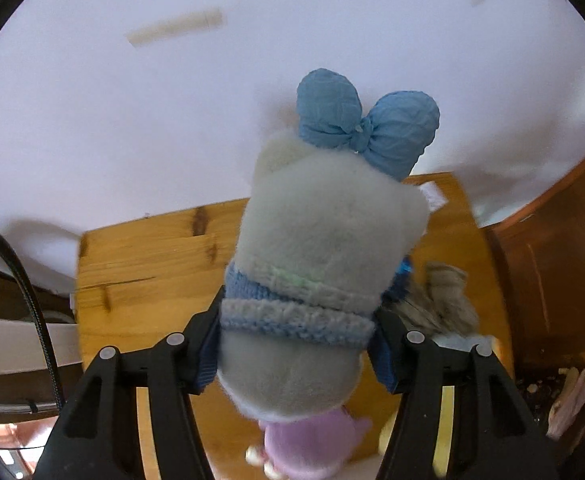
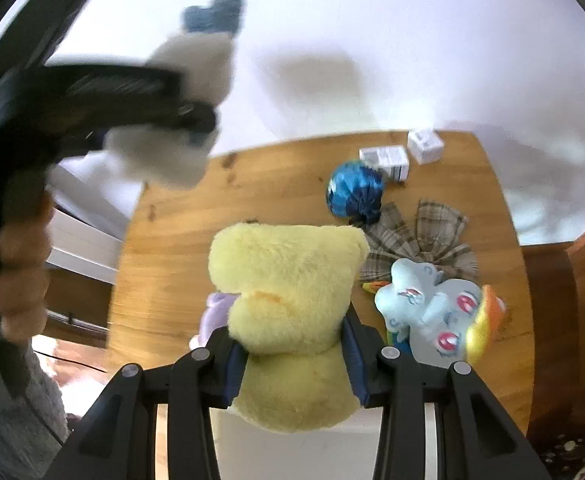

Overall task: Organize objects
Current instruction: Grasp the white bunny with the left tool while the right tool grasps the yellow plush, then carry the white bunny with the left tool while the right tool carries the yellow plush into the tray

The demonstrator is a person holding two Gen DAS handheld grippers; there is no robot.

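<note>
Both grippers are built in matte black plastic w/ blue ribbed pads on the inner finger faces. Left gripper (image 1: 296, 344): round silver screw heads are set on each linkage arm; a black cable (image 1: 32, 300) is seen at the left edge. Right gripper (image 2: 290, 360): same black linkages, silver screws. Left hand (image 2: 16, 276): bare skin, grey knit sleeve (image 2: 24, 420), both blurred.

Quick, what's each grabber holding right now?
Left gripper: closed on fluffy white plush toy with blue bow.
Right gripper: closed on fuzzy yellow plush toy.
</note>
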